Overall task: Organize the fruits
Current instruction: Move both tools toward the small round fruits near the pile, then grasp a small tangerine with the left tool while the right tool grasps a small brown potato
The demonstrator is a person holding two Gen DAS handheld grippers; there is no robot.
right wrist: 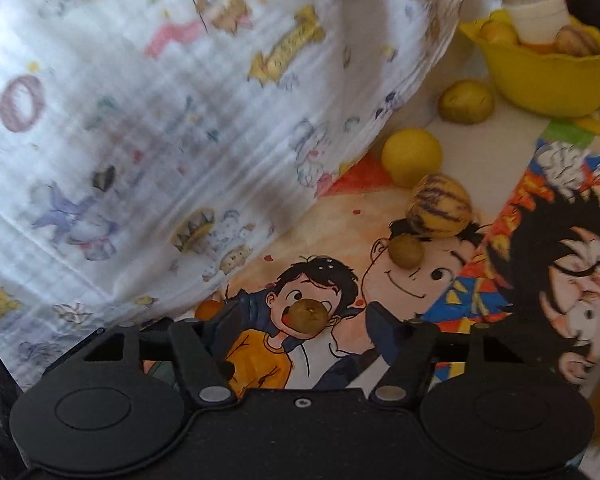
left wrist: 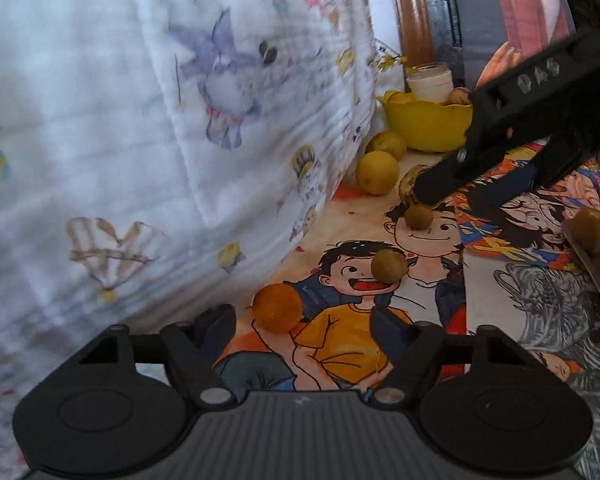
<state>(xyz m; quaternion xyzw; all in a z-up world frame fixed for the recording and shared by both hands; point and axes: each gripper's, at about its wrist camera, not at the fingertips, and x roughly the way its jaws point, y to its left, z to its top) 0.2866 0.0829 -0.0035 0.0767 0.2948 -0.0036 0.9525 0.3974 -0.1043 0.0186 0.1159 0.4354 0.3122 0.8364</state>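
Several small fruits lie on a cartoon-printed table cover [left wrist: 340,344]. In the left wrist view an orange fruit [left wrist: 277,307] sits just ahead of my open, empty left gripper [left wrist: 304,320], with an olive-brown fruit [left wrist: 389,265] beyond it. My right gripper [right wrist: 300,320] is open and empty, a brownish round fruit [right wrist: 307,315] lying between its fingers. A striped yellow fruit [right wrist: 439,205], a small olive fruit [right wrist: 407,251] and two yellow fruits [right wrist: 411,156] lie further on. A yellow bowl [right wrist: 540,80] at the back holds more fruit. The right gripper's arm [left wrist: 520,120] crosses the left view.
A white printed cloth [left wrist: 160,140] hangs over the left side down to the table. A white jar [left wrist: 430,82] stands behind the bowl. A wooden frame [left wrist: 410,8] rises at the back. More fruit [left wrist: 590,230] lies at the right edge.
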